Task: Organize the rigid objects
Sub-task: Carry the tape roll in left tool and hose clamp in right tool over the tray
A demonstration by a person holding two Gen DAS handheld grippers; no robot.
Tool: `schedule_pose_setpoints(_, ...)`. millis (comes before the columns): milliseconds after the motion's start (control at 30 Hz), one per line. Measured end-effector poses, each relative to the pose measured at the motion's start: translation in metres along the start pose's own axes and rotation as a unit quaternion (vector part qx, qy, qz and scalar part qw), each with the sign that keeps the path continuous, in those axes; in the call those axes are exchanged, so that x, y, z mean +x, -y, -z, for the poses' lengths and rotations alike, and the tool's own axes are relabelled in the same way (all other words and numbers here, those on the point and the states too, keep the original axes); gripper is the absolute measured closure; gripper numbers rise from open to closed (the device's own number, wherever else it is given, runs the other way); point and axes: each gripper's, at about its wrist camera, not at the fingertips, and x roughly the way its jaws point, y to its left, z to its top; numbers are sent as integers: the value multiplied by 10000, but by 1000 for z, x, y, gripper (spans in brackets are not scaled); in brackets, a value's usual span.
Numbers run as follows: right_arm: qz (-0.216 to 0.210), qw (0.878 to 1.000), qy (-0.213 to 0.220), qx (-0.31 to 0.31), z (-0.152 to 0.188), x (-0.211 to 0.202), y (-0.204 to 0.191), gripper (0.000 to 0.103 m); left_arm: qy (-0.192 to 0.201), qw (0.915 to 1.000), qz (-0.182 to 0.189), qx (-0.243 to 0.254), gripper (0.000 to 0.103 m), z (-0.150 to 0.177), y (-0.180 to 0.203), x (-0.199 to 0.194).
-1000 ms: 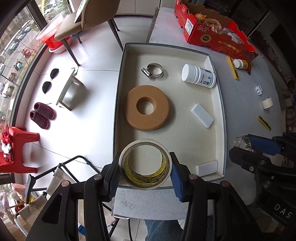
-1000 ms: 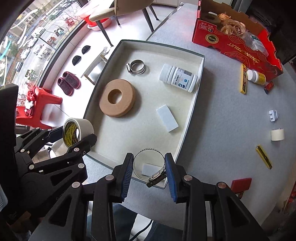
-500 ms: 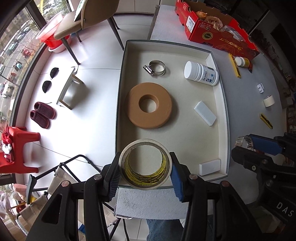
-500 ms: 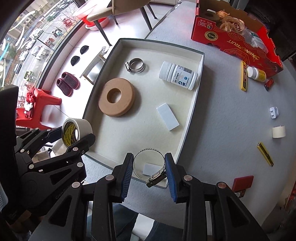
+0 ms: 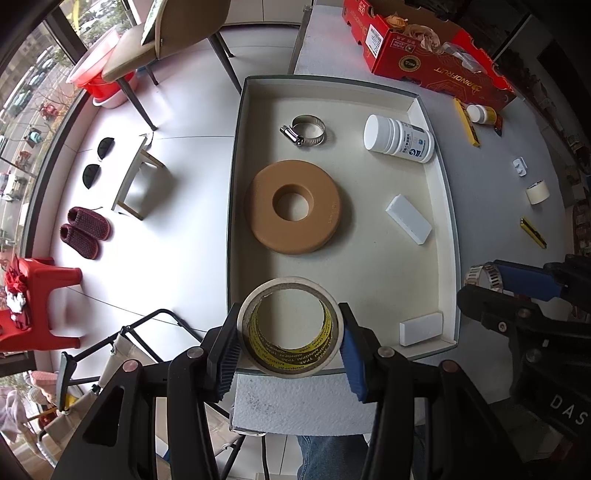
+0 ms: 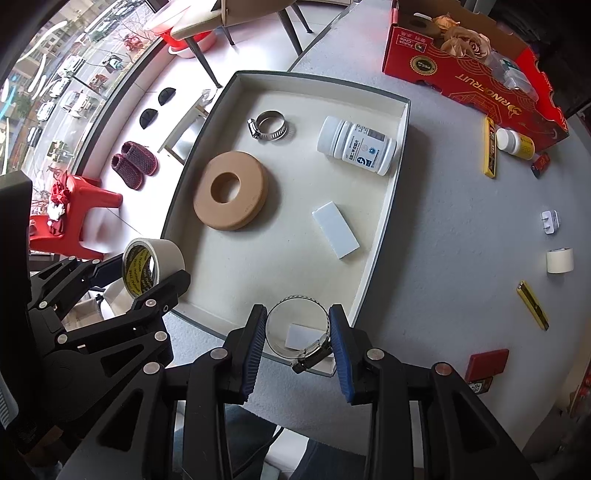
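Place: a lived-in room, likely a home or small studio, set up for tabletop recording.
Window: a glazed wall (image 5: 26,122) is seen at 9 o'clock, with a street and parked cars far below, so an upper floor is indicated.
Floor: white tiles (image 5: 177,206) are seen at 10 o'clock.
Domestic signs: a pair of dark red slippers (image 5: 84,230) at 9 o'clock, a red plastic stool (image 5: 40,295) at 8 o'clock, and a beige chair (image 5: 173,33) at 11 o'clock.
Work surface: a grey felt-covered table (image 6: 454,229) is laid with a shallow tray (image 6: 384,221); a red fruit carton (image 6: 476,70) is placed at 1 o'clock.
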Motion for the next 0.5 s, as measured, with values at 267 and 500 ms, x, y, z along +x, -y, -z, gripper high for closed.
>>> schedule_pose_setpoints(267, -10, 9999, -106, -95, -5, 6, -6, 67, -4, 10000, -37, -55, 51, -2, -3, 1)
schedule_pose_setpoints(500, -3, 9998, -176, -118, -9, 12, -7, 67, -28, 10000, -73, -46, 51, -4, -4, 4)
